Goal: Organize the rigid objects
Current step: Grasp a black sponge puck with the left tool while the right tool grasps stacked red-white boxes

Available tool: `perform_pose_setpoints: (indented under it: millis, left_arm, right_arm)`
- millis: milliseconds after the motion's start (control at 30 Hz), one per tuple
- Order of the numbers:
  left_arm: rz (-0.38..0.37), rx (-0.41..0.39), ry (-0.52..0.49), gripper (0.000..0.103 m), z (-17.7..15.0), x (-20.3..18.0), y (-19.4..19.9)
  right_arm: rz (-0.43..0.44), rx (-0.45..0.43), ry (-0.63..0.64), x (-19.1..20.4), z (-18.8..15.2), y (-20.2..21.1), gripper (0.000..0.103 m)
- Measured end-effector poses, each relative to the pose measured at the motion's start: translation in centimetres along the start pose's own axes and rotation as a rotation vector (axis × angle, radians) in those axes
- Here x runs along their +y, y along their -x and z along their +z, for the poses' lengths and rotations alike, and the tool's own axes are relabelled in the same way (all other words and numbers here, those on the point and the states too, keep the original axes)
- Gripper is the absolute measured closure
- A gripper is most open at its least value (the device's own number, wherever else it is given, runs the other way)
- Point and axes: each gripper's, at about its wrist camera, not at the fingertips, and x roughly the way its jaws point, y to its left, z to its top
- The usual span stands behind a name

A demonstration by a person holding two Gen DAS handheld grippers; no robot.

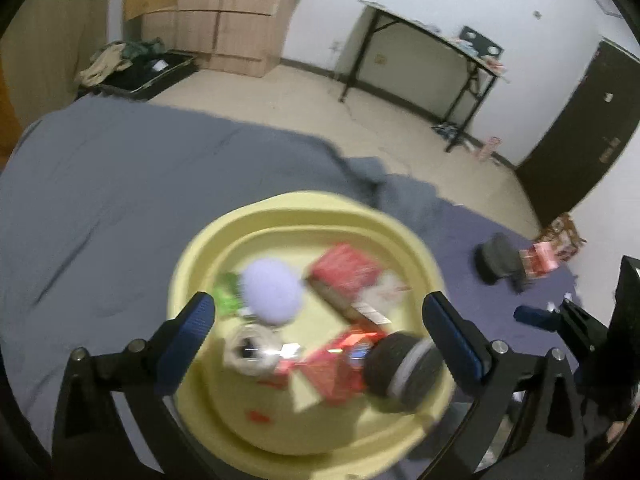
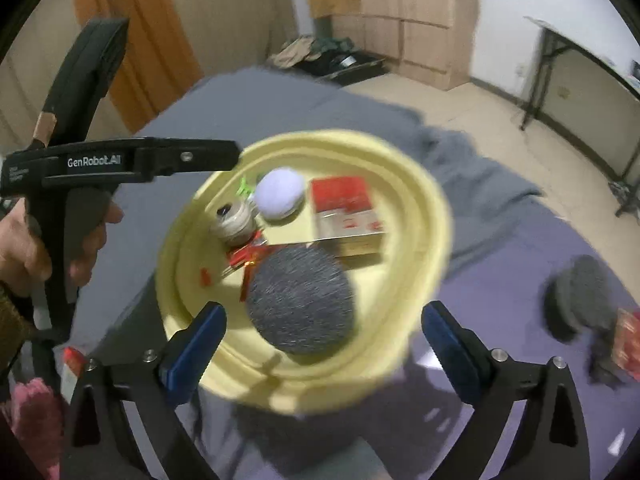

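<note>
While both hand-held grippers point(image 1: 320, 332) point(image 2: 320, 344) gape empty, 1 yellow basin point(image 2: 432, 216) holds 2 red boxes point(image 2: 340, 196).

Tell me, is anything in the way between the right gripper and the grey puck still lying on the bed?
Nothing visible blocks it. The right gripper is open over the yellow basin, and the grey puck lies off to its right on bare blanket, with only a red packet beyond it.

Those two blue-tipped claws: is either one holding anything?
No. The left gripper and right gripper both stand wide open above the yellow basin, gripping nothing.
</note>
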Motion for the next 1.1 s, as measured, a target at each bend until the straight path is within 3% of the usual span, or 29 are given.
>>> perform_pose_setpoints:
  millis: [67,167,367,433,633,767,967,1100]
  left_arm:
    - [-0.01,-0.014,-0.046,0.0,0.8,-3.4,1.1]
    - [-0.041,-0.003,-0.106,0.0,1.4,-8.7,1.2]
    - [-0.027,0.075,-0.227,0.0,1.4,-18.0,-3.9]
    - [-0.016,0.119,-0.263,0.0,0.9,-20.5,-6.5]
    - [0.003,0.168,-0.326,0.0,0.7,-24.5,-12.6]
    - [0.05,0.187,-0.39,0.0,0.8,-25.6,-15.9]
    - [0.071,0.192,-0.473,0.0,-0.2,-26.7,-19.1]
    - [0.084,0.17,-0.485,0.0,-0.2,-27.3,-20.5]
  right_arm:
    - [-0.022,-0.042,-0.055,-2.4,-0.6,3.2,0.0]
    - [-0.123,-0.066,-0.127,-7.5,-1.8,7.3,0.0]
    - [-0.35,-0.037,-0.328,-19.3,-6.6,12.3,0.0]
    - [-0.362,-0.029,-0.402,-22.5,-8.0,12.5,0.0]
    - [-0.313,-0.022,-0.447,-26.3,-8.2,9.5,0.0]
    - [-0.274,-0.014,-0.436,-28.0,-6.9,7.1,0.0]
    - [-0.343,0.007,-0.398,-29.4,-5.2,4.9,0.0]
    - [-0.316,0.028,-0.372,-30.0,-5.0,3.6,0.0]
